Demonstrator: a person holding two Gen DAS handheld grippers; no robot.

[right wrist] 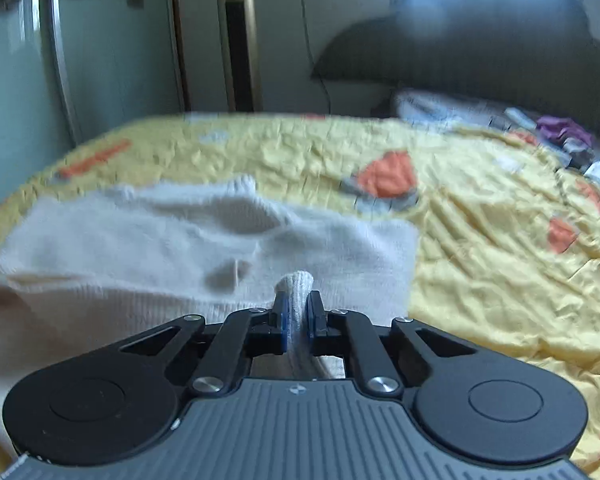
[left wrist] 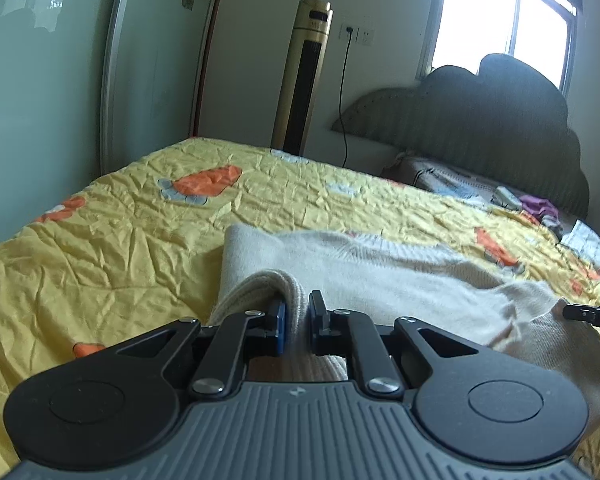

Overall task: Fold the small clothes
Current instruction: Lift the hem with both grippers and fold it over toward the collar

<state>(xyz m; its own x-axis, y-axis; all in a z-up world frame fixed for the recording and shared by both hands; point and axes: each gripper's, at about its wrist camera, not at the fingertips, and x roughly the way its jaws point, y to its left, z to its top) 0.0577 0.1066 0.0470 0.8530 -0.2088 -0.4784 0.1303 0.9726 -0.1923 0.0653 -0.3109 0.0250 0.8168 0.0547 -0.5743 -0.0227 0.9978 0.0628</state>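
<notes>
A cream knitted garment (left wrist: 380, 276) lies spread on the yellow bedspread (left wrist: 120, 248). My left gripper (left wrist: 298, 312) is shut on a ribbed edge of it, and the fold bulges up between the blue pads. In the right wrist view the same cream garment (right wrist: 160, 236) spreads to the left and ahead. My right gripper (right wrist: 298, 312) is shut on a pinched ridge of its ribbed edge. The tip of the right gripper (left wrist: 592, 315) shows at the right edge of the left wrist view, beside a lifted corner of the garment.
The bed carries a dark cloud-shaped headboard (left wrist: 480, 120) at the back right, with a pillow and a pile of small items (left wrist: 536, 208) below it. A gold tower fan (left wrist: 302, 76) and a sliding wardrobe door (left wrist: 60, 80) stand beyond the far edge.
</notes>
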